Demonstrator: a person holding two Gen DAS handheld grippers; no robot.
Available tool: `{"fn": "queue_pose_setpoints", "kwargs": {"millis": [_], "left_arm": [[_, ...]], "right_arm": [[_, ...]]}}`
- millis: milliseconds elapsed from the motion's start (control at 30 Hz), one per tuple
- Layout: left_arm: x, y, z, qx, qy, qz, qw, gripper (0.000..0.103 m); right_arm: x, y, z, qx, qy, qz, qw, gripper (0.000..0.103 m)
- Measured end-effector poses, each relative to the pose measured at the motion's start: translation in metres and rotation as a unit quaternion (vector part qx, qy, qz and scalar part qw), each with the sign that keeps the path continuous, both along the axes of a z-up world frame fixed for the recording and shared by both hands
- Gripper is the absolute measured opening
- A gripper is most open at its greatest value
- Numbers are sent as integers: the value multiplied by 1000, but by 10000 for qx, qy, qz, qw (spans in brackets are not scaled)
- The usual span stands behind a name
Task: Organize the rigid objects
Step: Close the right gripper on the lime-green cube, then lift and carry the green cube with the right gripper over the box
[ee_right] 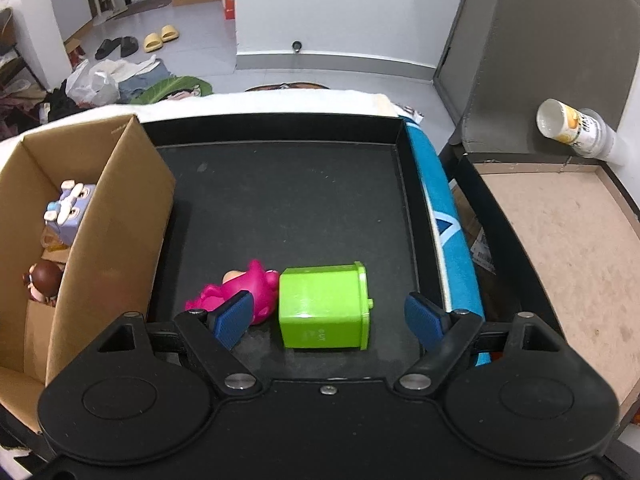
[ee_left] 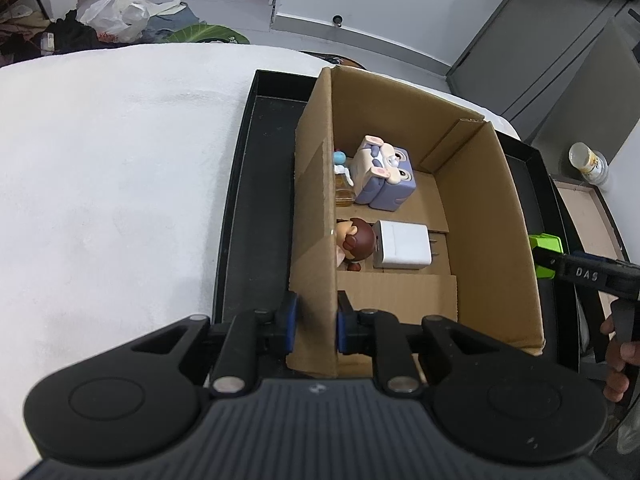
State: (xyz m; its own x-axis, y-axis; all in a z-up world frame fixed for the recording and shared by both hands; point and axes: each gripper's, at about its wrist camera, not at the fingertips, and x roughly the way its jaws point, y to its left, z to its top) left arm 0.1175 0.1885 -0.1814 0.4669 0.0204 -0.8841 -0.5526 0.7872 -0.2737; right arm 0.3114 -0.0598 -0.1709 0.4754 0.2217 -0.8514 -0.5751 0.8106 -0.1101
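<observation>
A cardboard box [ee_left: 484, 216] stands in a black tray [ee_left: 260, 168]. Inside lie a purple block toy [ee_left: 384, 176], a brown-haired figurine [ee_left: 356, 240], a white charger [ee_left: 402, 246] and a small bottle with a blue top [ee_left: 342, 184]. My left gripper [ee_left: 314, 322] is shut on the box's left wall [ee_left: 314, 216]. In the right wrist view a green box-shaped object [ee_right: 324, 306] lies on its side on the tray [ee_right: 280, 200], touching a pink toy [ee_right: 244, 294]. My right gripper [ee_right: 330, 320] is open, its jaws either side of the green object. The box also shows there [ee_right: 112, 208].
The tray sits on a white cloth-covered table [ee_left: 112, 184]. A brown board [ee_right: 560, 232] with a tipped paper cup [ee_right: 572, 126] lies to the right. A blue strip [ee_right: 444, 220] runs along the tray's right side. Clutter and slippers lie on the floor beyond.
</observation>
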Motion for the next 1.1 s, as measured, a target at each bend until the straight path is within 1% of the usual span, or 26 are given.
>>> {"fn": "queue_pose_setpoints", "kwargs": {"millis": [67, 100, 167, 200, 233, 367, 500, 600, 667, 800, 967, 1100], "left_arm": [[0, -1, 1, 29, 28, -24, 10000, 18], [0, -2, 1, 63, 39, -44, 10000, 18], [3, -4, 3, 120, 100, -72, 9999, 18], [4, -5, 3, 143, 127, -62, 9998, 18], [5, -6, 4, 177, 158, -52, 9997, 18], [8, -10, 5, 280, 239, -15, 9993, 18], [8, -11, 4, 282, 261, 47, 9993, 18], [5, -8, -1, 129, 343, 210, 9991, 18], [3, -5, -3, -26, 311, 321, 9990, 18], [1, -2, -4, -102, 340, 443, 9984, 18], [2, -7, 3, 25, 447, 559, 9974, 18], [2, -10, 12, 88, 433, 606, 9972, 18]], "right_arm": [[0, 1, -2, -18, 20, 2, 10000, 79], [0, 1, -4, -29, 55, -4, 10000, 76], [1, 1, -8, -62, 206, -14, 9998, 61], [2, -1, -10, -92, 301, -24, 9995, 51], [1, -2, -11, -110, 357, -60, 9993, 49], [-4, -10, -10, -40, 461, -65, 9989, 49], [-10, -13, -8, -93, 475, -79, 9988, 48], [-18, -12, -2, -101, 420, -31, 9991, 48], [-21, -11, 3, -42, 445, 0, 9990, 48], [-24, -12, 12, 56, 408, 47, 9991, 48], [-28, -15, 22, 209, 247, 96, 9994, 48], [-31, -21, 28, 330, 137, 201, 9992, 48]]}}
